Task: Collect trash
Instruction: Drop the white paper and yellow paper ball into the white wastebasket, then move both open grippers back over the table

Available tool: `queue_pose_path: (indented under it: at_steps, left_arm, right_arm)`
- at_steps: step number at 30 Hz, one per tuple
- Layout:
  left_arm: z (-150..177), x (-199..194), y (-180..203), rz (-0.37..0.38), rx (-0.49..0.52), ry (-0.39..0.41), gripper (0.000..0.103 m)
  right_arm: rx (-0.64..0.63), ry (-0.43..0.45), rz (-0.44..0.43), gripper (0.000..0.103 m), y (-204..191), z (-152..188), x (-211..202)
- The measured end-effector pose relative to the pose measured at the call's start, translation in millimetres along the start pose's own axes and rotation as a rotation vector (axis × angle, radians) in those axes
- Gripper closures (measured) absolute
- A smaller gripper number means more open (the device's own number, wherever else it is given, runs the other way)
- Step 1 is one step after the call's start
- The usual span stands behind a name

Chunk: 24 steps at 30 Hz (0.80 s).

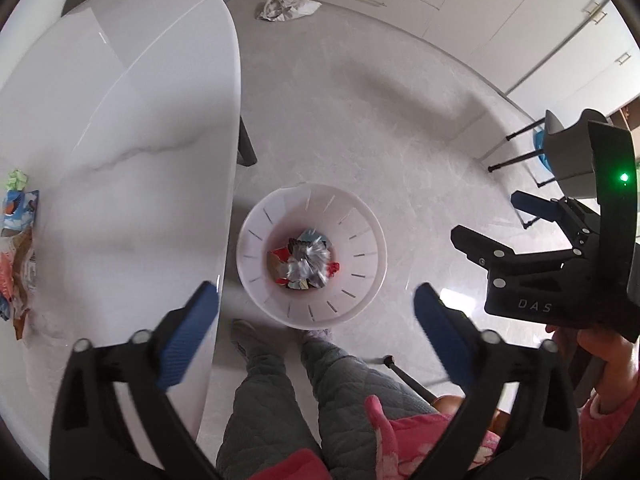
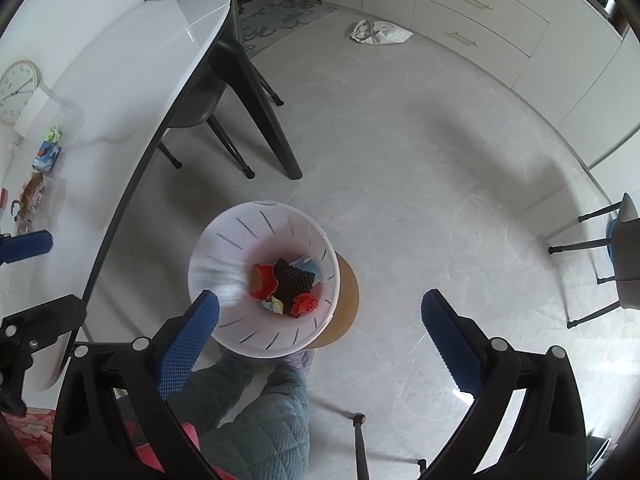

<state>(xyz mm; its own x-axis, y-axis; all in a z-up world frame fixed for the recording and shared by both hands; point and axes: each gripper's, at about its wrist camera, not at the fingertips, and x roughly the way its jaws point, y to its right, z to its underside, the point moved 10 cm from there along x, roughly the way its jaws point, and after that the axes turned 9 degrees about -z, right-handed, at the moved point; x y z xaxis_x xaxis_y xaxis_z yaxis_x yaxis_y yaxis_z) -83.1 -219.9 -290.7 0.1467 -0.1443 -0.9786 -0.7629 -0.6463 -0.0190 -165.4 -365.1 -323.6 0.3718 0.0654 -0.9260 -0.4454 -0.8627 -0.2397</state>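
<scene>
White slotted plastic bin [image 1: 312, 256] is part filled; both grippers [image 1: 316, 336] [image 2: 320, 336] gape wide, empty; wrappers [image 1: 18, 240] remain at the marble surface [image 1: 120, 140] edge.

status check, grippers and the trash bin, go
Left gripper and right gripper both open, nothing between the pads. White bin on the floor, wrappers inside. More wrappers on the table. Nothing in the way.
</scene>
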Motion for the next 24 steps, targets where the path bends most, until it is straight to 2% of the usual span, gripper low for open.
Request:
queue_pose_path:
  at_steps: [13,18,24]
  left_arm:
    - [-10,-27,-25,-0.04,-0.063,0.067,0.008]
    - [-6,-44,-53,-0.077,-0.111,0.103,0.008]
    - [8,-73,-116,-0.128,-0.259,0.153,0.008]
  right_arm:
    - [-0.038,0.047,-0.029,0.003,-17,-18,-12]
    - [-0.102,0.073,-0.058,0.003,-49,-34,-21]
    - [-0.209,0.103,-0.133,0.003,-114,-61,-28]
